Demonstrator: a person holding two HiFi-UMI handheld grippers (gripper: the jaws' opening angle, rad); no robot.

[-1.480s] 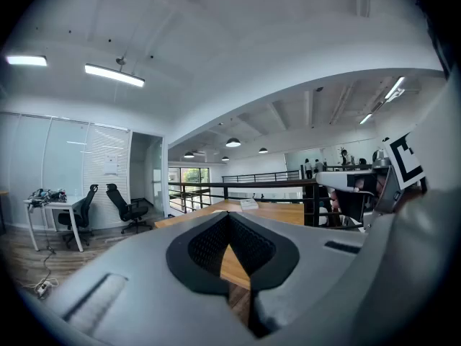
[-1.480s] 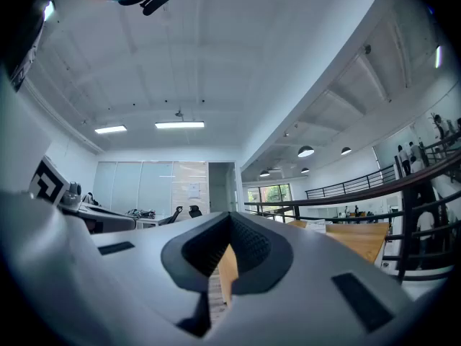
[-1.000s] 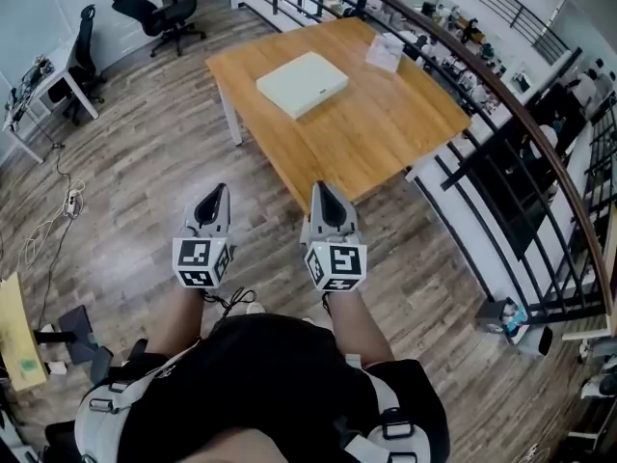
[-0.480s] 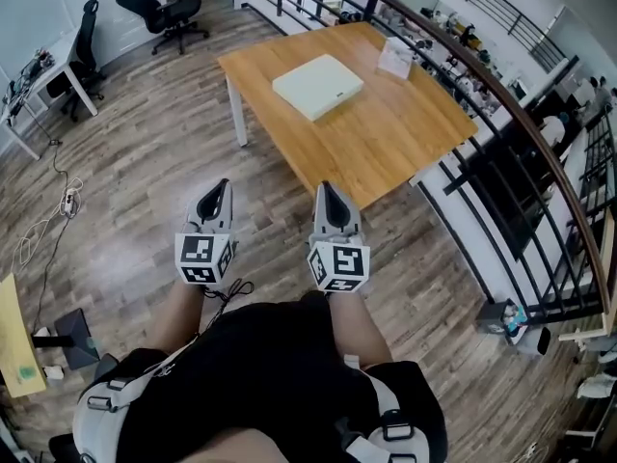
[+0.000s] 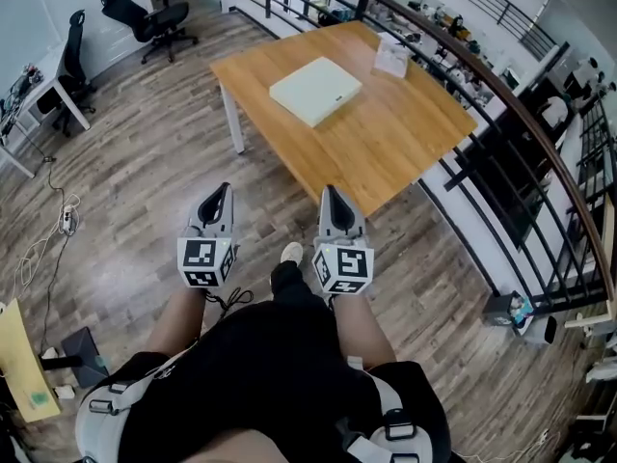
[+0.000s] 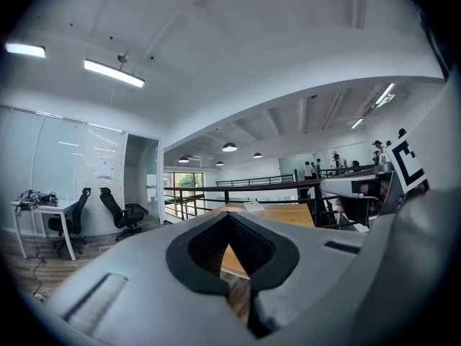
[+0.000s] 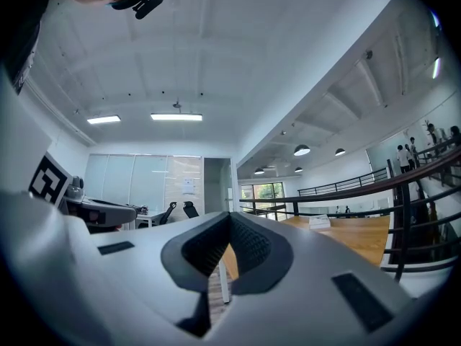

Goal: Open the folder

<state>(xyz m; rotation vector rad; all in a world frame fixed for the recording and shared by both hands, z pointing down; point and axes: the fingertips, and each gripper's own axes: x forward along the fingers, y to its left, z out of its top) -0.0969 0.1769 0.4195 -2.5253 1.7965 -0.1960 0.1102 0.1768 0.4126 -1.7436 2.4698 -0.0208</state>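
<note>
Room: big office with a wood plank floor (image 5: 145, 162) under both claws.
Left claw (image 5: 221, 193): points level toward the table. Its two jaws are pressed together at the tips and hold nothing.
Right claw (image 5: 328, 193): side by side with the left claw and pointing the same way. Its jaw tips meet too, with nothing between them.
Table (image 5: 386, 133): brown wood, ahead of both claws. Its near corner sits just past the right claw's tip.
Folder (image 5: 315, 90): pale and flat, and it looks shut. It lies on the table, ahead of the claws and well apart from them.
In the way: a strip of floor and the near part of the table top lie between the claws and the folder.
Small white thing (image 5: 390, 58): beyond the folder, off to the right. Maybe a paper stand, but it is too small to tell.
Railing (image 5: 487, 157): dark bars, right of the right claw, running past the table.
Black chairs (image 5: 154, 17): far ahead, left of the left claw, near a white desk (image 5: 24, 95).
Cables (image 5: 53, 230): on the floor, left of the left claw.
Shoe (image 5: 290, 253): between the two claws, low down.
</note>
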